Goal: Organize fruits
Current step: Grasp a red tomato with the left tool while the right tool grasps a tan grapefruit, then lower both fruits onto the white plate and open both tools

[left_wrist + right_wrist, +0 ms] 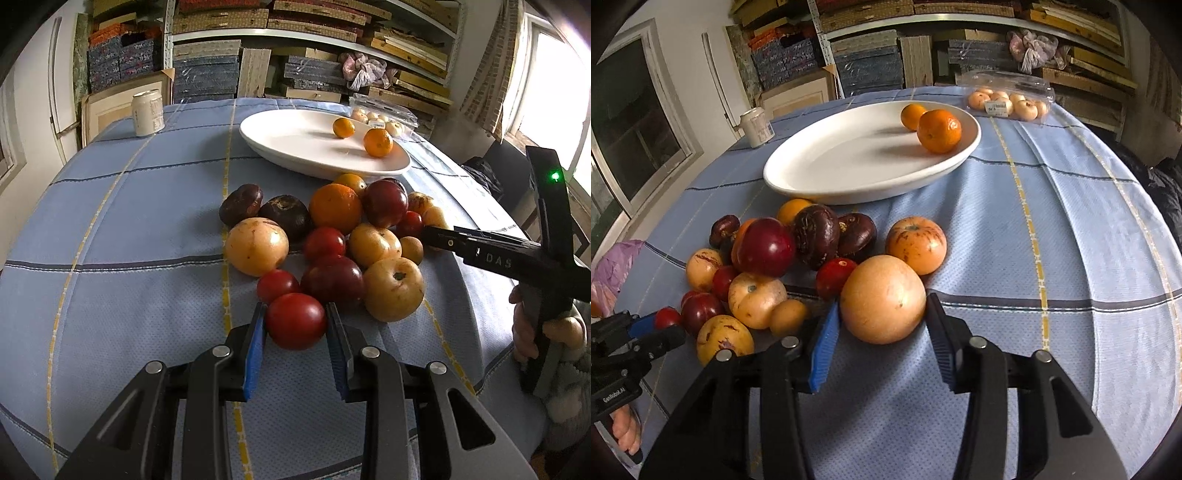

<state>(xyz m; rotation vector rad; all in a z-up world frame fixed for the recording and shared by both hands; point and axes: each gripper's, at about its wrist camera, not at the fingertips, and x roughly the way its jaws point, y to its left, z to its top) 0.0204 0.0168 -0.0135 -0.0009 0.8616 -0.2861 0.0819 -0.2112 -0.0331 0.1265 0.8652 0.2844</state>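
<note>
A pile of fruit (332,236) lies on the blue checked tablecloth: red tomatoes, yellow-orange fruits, dark purple ones and an orange. A white oval plate (295,147) behind it holds two small oranges (377,142). My left gripper (295,321) has its blue pads against both sides of a red tomato (295,320) at the pile's near edge. My right gripper (881,314) has its pads on both sides of a large pale orange fruit (882,299) resting on the cloth. The plate also shows in the right wrist view (849,155).
A white can (147,112) stands at the table's far left. A clear plastic box of pale round items (1008,101) sits at the far right, behind the plate. Shelves full of boxes stand beyond the table. A purple bag (613,266) lies at the left edge.
</note>
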